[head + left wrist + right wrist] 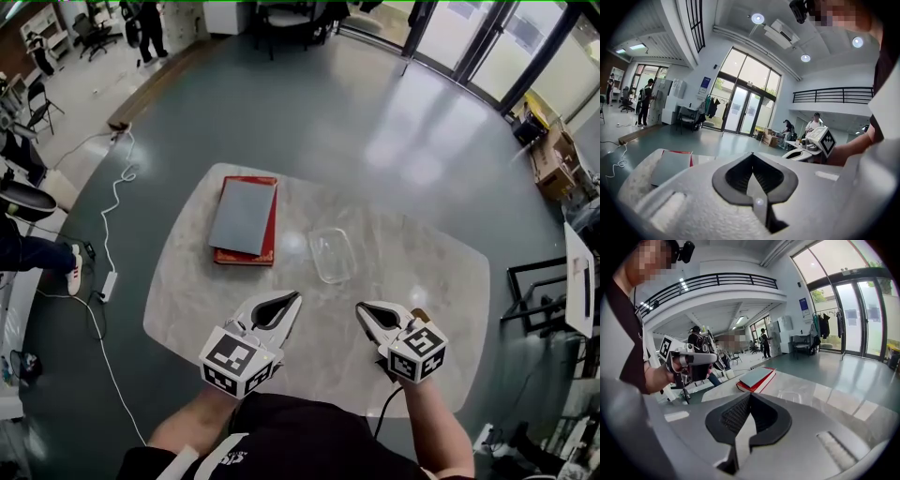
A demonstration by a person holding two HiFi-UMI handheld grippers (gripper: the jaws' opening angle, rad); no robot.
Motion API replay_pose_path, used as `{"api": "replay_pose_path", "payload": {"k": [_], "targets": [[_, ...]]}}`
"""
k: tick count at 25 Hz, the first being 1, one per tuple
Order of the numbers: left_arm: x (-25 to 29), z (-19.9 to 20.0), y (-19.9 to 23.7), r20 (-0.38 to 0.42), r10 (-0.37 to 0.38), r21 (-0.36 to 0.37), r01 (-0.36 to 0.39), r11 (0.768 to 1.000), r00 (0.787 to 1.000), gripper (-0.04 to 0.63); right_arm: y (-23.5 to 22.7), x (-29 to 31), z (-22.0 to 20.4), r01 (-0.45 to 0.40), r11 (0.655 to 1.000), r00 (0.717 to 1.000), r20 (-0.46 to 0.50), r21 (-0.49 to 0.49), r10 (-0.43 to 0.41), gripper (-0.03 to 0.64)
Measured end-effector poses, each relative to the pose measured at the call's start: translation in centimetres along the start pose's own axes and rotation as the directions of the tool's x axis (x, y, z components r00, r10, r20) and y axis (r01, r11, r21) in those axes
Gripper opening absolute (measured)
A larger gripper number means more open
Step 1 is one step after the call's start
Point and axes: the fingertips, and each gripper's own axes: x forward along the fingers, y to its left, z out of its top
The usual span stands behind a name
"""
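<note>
Here, left tool (pixel 292 298): lower centre-left of the head view, jaws pressed together on nothing, hovering over the near part of the desk (pixel 431 281).
Right tool (pixel 362 309): lower centre-right, jaws likewise pressed together and empty. It is level with the other, tips pointing away from the person, likely a ready pose.
Clear container (pixel 332 254): centre of the frame, just above both tools and nearer the right one. It sits flat on the desk with nothing visible inside.
Grey slab (pixel 243 215): left of the container, lying flat atop a red book (pixel 246 255), apparently stacked for tidiness.
Desk: pale marbled top, rounded corners.
</note>
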Motion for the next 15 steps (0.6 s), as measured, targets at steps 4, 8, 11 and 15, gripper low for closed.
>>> {"api": "replay_pose_path", "payload": {"k": [4, 8, 11, 15], "targets": [[0.8, -0.3, 0.0, -0.011, 0.012, -0.007, -0.012, 1.000, 1.000, 0.003, -1.3, 1.4, -1.2, -0.023, 1.000, 0.998, -0.061, -0.020, 0.022, 0.002], [1.3, -0.5, -0.4, -0.024, 0.005, -0.002, -0.005, 1.000, 1.000, 0.003, -3.0, 3.5, -2.8, -0.029, 0.987, 0.987, -0.161, -0.158, 0.003, 0.002], [1.4, -0.9, -0.4, -0.040, 0.004, -0.002, -0.004, 1.000, 0.999, 0.003, -3.9, 5.4, -4.5, -0.070, 0.951, 0.967, -0.255, -0.302, -0.010, 0.003], [1.5, -1.3, -0.1, -0.055, 0.007, -0.005, -0.008, 1.000, 0.998, 0.003, -5.1, 7.6, -6.5, -0.130, 0.905, 0.940, -0.342, -0.405, -0.018, 0.003]]}}
